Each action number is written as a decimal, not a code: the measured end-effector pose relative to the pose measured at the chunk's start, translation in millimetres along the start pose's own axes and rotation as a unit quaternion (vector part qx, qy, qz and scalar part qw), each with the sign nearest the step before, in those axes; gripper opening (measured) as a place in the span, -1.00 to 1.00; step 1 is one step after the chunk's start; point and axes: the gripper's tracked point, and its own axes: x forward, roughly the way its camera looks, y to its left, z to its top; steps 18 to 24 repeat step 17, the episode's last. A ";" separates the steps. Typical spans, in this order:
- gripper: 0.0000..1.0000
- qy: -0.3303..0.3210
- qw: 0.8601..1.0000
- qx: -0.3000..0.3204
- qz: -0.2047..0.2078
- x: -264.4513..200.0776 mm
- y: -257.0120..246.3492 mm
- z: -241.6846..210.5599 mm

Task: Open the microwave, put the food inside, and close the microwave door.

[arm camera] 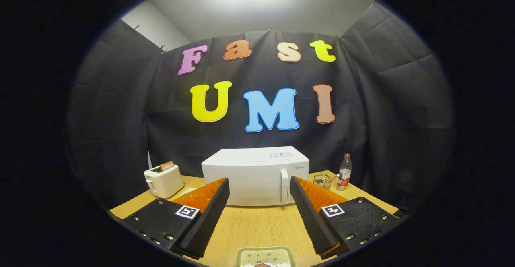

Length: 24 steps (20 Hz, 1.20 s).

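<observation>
A black cloth wall closes off the back of a small booth, with a pale ceiling and a bright light above it. In front of the cloth stands a light wooden table [257, 222]. The largest thing on it is a white microwave [255, 176], set at the back of the table, well beyond the fingers, with its door shut and a vertical white handle [284, 185] toward the right side of its front. To its left sits a small cream toaster [163, 180] with a slice of toast poking out of the top. To its right stand a clear plastic bottle [344, 172] with a red cap and, just beside it, a small clear glass [322, 180] holding something thin. Nearest the camera, just below and between the fingers, lies a pale square dish [265, 257] holding the food, only partly in view. The gripper [259, 202] is spread wide and holds nothing; its two fingers frame the microwave's front. The task looks not yet begun. The door will likely be stiff and need a firm pull, best taken by closing the fingers across the upright handle. The dish appears rigid, light and smooth, possibly slippery, so a pinch on its raised rim, kept level, seems the safest hold.
</observation>
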 end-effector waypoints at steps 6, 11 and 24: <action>0.90 0.008 1.000 -0.008 0.010 -0.4 4.4 -1.7; 0.89 0.002 1.000 -0.003 0.014 -2.8 7.5 4.9; 0.89 -0.006 1.000 0.000 0.017 -8.4 8.5 12.0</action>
